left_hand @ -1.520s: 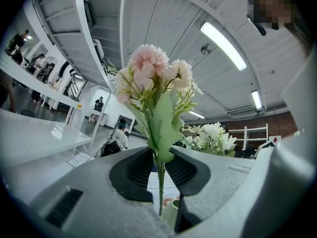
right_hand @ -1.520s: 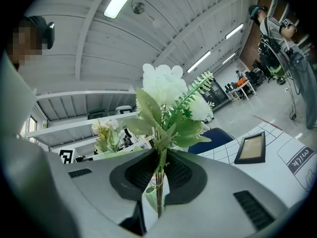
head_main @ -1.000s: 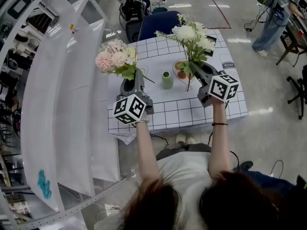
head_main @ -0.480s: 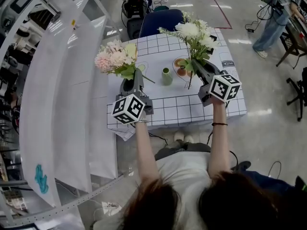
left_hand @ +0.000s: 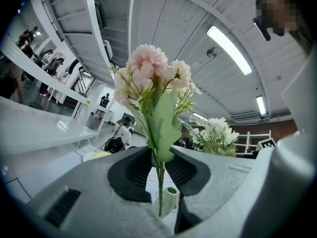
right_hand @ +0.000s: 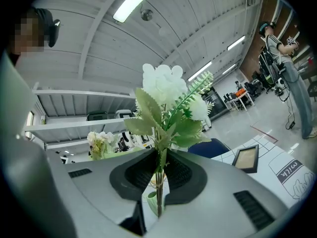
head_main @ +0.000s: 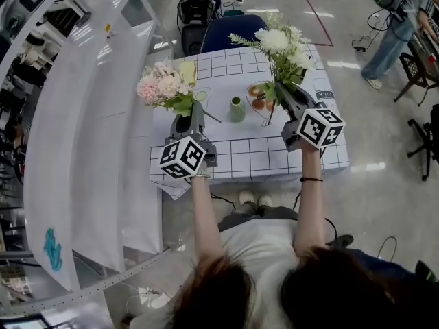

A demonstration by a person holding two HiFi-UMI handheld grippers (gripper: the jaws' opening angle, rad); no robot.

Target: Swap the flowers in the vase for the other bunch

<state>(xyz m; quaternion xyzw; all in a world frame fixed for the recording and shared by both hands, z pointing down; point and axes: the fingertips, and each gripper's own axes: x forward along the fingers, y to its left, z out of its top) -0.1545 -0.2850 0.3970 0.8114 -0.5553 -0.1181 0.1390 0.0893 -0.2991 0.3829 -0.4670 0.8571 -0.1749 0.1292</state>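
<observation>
A small green vase (head_main: 237, 110) stands empty in the middle of the checked table (head_main: 254, 156); it shows low between the jaws in the left gripper view too, vase (left_hand: 167, 198). My left gripper (head_main: 193, 114) is shut on the stems of the pink bunch (head_main: 164, 83), whose blooms rise upright above the jaws, pink bunch (left_hand: 151, 81). My right gripper (head_main: 282, 94) is shut on the stems of the white bunch (head_main: 281, 46), also upright, white bunch (right_hand: 166, 95). Both bunches hang above the table, one on each side of the vase.
A round orange dish (head_main: 259, 96) lies right of the vase. A framed tablet-like object (right_hand: 246, 157) and a milk carton print (right_hand: 290, 172) lie on the table's right part. A blue chair (head_main: 230, 31) stands behind it. A person (head_main: 394, 26) stands at far right.
</observation>
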